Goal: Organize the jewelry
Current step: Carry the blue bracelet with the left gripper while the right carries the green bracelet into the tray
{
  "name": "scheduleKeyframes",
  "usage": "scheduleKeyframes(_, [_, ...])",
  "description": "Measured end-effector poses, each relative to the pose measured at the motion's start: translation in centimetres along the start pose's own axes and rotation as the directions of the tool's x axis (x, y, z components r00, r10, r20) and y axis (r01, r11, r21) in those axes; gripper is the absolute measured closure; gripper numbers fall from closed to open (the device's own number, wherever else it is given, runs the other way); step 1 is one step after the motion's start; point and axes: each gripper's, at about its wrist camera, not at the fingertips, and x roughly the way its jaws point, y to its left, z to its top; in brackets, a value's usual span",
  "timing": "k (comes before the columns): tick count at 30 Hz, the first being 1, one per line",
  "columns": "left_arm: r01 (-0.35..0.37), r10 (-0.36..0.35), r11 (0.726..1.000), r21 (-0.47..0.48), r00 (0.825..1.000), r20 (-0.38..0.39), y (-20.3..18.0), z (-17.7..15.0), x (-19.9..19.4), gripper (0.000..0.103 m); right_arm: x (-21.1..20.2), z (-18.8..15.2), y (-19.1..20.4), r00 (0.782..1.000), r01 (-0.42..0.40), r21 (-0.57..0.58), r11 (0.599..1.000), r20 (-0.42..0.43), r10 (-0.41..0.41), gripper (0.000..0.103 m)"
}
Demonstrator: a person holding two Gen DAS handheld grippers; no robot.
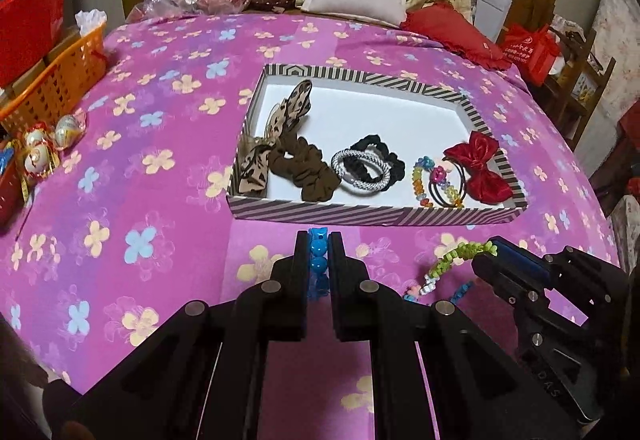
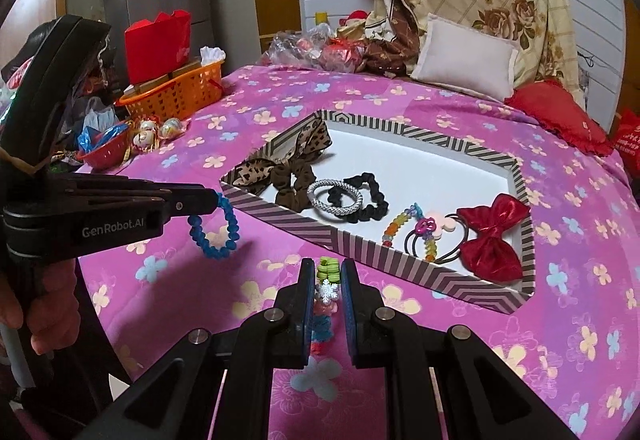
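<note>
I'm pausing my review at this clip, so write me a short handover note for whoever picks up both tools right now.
Left tool: shut on the blue bead bracelet, lifted clear of the bedspread.
Right tool: shut on the multicoloured hair tie, its green end sticking out.
Striped box: already holds the leopard bow, brown scrunchie, black scrunchie, black-and-white hair band, flower hair ties and red bow.
Left: place both held pieces in the box.
</note>
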Motion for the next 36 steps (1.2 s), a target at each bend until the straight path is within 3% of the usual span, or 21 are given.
scheduleKeyframes(36, [-0.005,0.005,0.999,0.042,1.0,0.014,-2.4,1.4,-0.6,0.096,-1.7,0.6,-2.0,1.0,0.027,0.02,0.999,0.016,-0.027,0.091])
